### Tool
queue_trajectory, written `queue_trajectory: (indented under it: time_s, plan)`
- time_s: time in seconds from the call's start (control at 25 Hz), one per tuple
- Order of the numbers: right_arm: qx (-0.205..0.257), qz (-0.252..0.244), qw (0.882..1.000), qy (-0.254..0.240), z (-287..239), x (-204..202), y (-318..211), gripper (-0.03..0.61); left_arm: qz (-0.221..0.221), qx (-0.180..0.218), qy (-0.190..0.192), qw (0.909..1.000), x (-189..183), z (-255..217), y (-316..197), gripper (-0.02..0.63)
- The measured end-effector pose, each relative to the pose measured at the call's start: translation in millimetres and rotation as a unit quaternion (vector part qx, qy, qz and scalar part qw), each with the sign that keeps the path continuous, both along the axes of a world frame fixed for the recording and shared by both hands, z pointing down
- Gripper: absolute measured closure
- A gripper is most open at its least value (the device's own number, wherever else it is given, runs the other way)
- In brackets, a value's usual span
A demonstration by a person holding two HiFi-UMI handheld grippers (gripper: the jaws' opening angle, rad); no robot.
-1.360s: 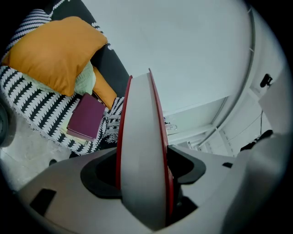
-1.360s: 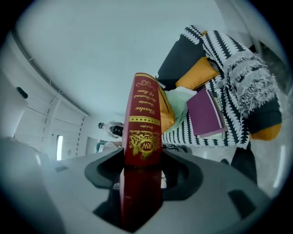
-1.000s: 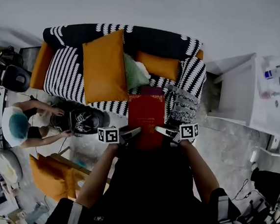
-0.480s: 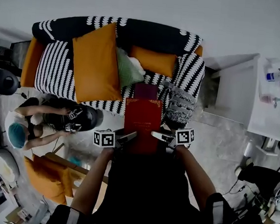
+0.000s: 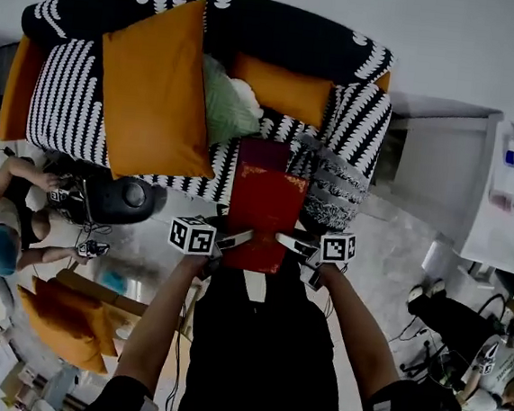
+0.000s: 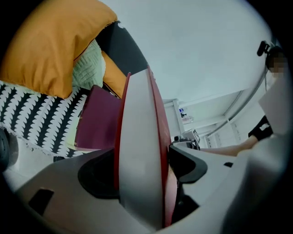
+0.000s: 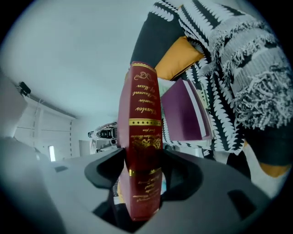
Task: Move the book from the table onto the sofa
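A thick red book (image 5: 264, 205) with gold lettering on its spine is held by its near end between my two grippers, just above the striped sofa (image 5: 68, 105). Its far end overlaps a purple book (image 5: 264, 152) lying on the seat. My left gripper (image 5: 240, 238) grips the book's page edge (image 6: 139, 151); its jaws have just been opening a little, with the book still between them and touching both. My right gripper (image 5: 288, 241) is shut on the spine (image 7: 143, 137). In both gripper views the purple book (image 6: 96, 121) (image 7: 183, 112) lies just beyond.
A large orange cushion (image 5: 156, 82), a green pillow (image 5: 226, 107) and a smaller orange cushion (image 5: 282, 90) lie on the sofa, with a fringed throw (image 5: 336, 185) over its right arm. A person (image 5: 5, 239) crouches on the floor at left. A white cabinet (image 5: 501, 205) stands at right.
Both grippers have come down with the red book toward the sofa seat, and the sofa now looks closer. The book's far end now reaches over the purple book.
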State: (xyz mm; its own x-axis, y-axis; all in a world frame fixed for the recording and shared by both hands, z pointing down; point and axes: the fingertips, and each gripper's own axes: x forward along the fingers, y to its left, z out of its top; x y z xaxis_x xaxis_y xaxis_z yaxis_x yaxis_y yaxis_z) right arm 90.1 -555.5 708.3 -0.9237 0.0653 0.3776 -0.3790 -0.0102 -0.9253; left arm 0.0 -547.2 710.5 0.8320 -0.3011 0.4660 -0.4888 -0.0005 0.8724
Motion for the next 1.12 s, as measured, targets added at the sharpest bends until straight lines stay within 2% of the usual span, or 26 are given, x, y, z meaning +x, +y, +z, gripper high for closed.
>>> queue_trajectory:
  time_s: [0.32, 0.56, 0.8, 0.96, 1.12]
  plan:
    - [0.026, 0.02, 0.999, 0.006, 67, -23, -54, 0.328, -0.019, 0.016, -0.014, 0.9996, -23, 67, -53, 0.273]
    - [0.019, 0.032, 0.999, 0.022, 106, -22, -70, 0.328, -0.048, -0.008, -0.016, 0.9987, -23, 106, -65, 0.268]
    - [0.02, 0.025, 0.999, 0.021, 121, -28, -80, 0.327, -0.047, -0.002, -0.037, 0.9982, -28, 120, -77, 0.262]
    - [0.037, 0.05, 0.998, 0.028, 128, -29, -96, 0.327, -0.065, 0.006, -0.084, 0.9944, -38, 125, -93, 0.248]
    - [0.057, 0.042, 0.995, 0.063, 142, -26, -109, 0.327, -0.071, -0.015, -0.137, 0.9879, -43, 147, -98, 0.228]
